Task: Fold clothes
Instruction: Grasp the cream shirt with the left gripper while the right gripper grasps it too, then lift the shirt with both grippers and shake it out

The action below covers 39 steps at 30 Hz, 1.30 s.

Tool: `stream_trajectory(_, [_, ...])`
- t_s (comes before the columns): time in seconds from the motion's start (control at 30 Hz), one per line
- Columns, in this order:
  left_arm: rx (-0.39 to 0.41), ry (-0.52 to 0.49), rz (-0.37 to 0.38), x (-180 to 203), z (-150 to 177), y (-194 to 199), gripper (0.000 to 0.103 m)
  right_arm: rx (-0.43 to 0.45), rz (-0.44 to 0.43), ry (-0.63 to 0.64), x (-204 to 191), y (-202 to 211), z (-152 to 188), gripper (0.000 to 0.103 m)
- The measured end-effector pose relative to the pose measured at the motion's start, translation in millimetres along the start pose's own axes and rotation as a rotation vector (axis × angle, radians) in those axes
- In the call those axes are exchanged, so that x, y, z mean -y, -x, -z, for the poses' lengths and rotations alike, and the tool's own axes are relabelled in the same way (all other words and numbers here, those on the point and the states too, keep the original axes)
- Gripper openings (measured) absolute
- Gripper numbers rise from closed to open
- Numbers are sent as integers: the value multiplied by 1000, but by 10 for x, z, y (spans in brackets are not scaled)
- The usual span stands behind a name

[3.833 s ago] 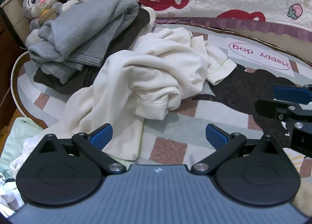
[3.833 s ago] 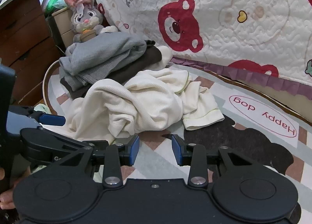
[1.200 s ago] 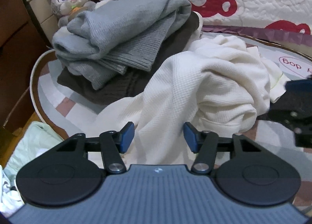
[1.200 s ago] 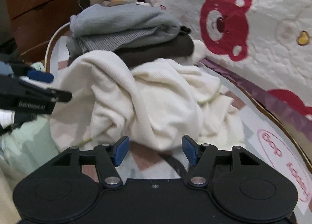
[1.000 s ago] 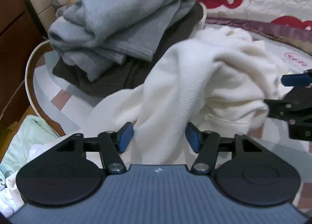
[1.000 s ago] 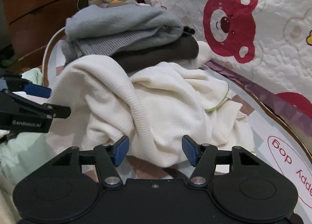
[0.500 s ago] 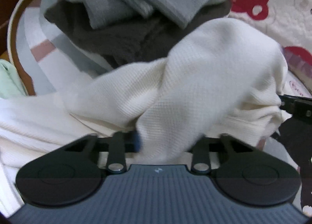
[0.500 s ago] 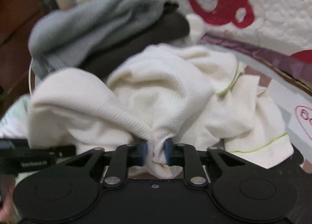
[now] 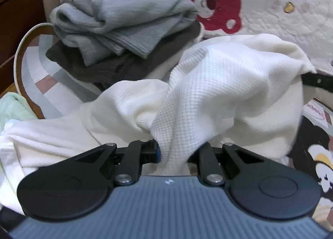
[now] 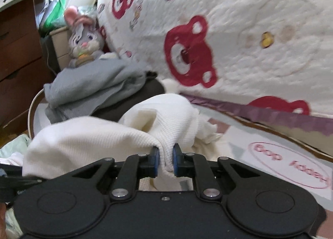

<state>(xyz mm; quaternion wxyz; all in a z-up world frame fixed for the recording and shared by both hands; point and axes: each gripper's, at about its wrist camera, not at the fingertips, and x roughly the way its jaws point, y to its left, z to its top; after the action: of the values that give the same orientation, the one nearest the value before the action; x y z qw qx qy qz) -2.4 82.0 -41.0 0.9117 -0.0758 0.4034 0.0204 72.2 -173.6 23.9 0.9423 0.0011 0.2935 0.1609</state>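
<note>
Bunching between both grippers' closed fingers [image 10: 155,155], cream waffle-knit garment [image 9: 218,85] (rumpled, lifted).

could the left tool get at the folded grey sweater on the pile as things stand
Probably not yet: the left tool is shut on the cream waffle-knit garment, whose bunched cloth rises between it and the grey sweater. It would have to let go first.

Both wrist views look forward and downward, very close over the cream garment [image 9: 224,85], sharing the grey pile [image 10: 93,85] upper left.
</note>
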Motion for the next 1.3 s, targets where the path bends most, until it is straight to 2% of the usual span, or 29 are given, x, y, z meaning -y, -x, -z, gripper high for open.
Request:
stream_trajectory(0.3, [-3,-50,3,220,126,124,14,7,32,-39,162,379,157,14])
stream_trajectory(0.6, [17,-65,5,298,69,135,14,25,43,-59,286,535,331,14])
stream_trajectory(0.8, [46,-57,44,387,-33,142,14,35,25,-69,446,626,415,14])
stream_trajectory(1.07, [71,-139,92,706,-126,247,14,93,86,-88,645,904,320,14])
stream_trajectory(1.3, [145,-195,143,963,-414,619,14,212,103,-97,728,1416,83,14])
